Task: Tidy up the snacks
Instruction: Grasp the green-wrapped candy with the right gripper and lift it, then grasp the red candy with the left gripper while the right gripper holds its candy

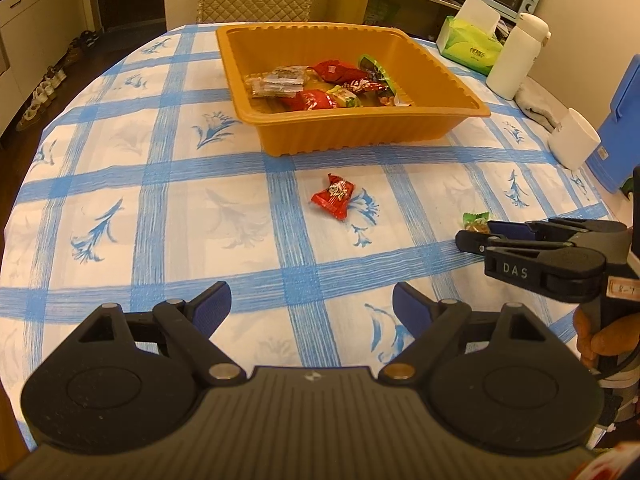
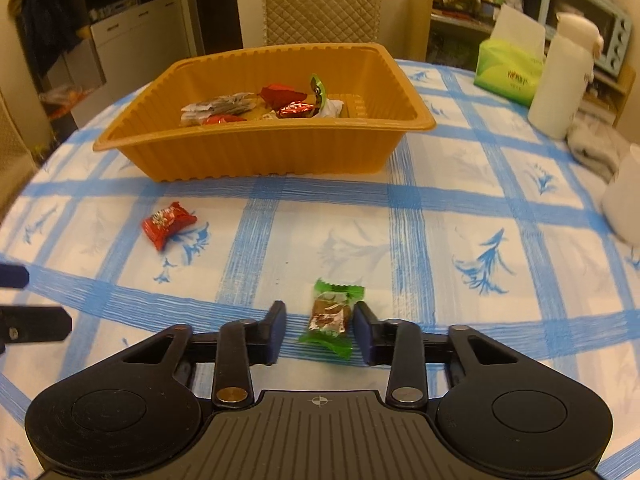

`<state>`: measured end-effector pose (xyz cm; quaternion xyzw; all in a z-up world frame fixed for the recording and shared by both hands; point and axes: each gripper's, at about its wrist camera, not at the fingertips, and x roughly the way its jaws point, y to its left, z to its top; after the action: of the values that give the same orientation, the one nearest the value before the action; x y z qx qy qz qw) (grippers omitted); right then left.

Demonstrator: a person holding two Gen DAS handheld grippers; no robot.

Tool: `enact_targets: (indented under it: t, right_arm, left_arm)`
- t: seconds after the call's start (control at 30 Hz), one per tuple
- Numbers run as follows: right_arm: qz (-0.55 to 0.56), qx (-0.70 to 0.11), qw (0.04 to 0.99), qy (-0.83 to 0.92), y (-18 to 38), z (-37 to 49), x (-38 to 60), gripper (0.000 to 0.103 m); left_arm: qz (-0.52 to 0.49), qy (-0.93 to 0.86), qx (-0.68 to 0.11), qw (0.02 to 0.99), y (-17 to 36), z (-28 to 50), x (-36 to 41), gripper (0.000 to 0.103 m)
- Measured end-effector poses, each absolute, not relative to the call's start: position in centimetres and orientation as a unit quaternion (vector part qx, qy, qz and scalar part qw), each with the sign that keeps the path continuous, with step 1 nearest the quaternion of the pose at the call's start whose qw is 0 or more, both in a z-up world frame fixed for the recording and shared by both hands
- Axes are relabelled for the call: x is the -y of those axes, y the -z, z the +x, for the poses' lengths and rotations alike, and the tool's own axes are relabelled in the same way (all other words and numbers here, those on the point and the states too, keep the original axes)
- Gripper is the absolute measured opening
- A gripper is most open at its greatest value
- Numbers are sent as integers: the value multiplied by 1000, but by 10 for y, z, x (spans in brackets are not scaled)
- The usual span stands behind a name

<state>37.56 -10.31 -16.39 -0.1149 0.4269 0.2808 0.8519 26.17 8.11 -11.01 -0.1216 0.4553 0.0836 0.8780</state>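
Orange tray (image 2: 256, 152) holds wrapped snacks (image 2: 256, 106); right gripper (image 2: 320, 330) brackets green candy (image 2: 331, 316) ungripped, left gripper (image 1: 312, 306) spread.

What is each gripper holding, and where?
Nothing gripped: the green candy lies between the right gripper and its open jaws; the left gripper is empty.

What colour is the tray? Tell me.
Orange-brown tray, ribbed walls; right wrist view shows it best.
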Motion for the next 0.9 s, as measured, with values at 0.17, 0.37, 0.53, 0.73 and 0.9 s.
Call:
enact_targets:
  t: [0.17,0.37,0.53,0.73,0.9]
  right_arm:
    - [-122,-425,850,-284,164,378,105,22]
    - [-98,-436,852,-274,160,386,116,21]
    - [-79,-439,856,-262,154,393,127,21]
    - [-66,-440,862,-242,150,398,139,21]
    - [-59,-442,864,-232,148,400,147,21]
  left_arm:
    - [-104,-72,-453,883,112,273,-77,82]
    - [-80,-61,-447,889,116,291,-74,77]
    - [-48,-52,-440,895,118,310,-72,71]
    - [-25,-43,-439,897,125,333,-71,58]
    - [-14,-40,-442,896,131,348,-70,52]
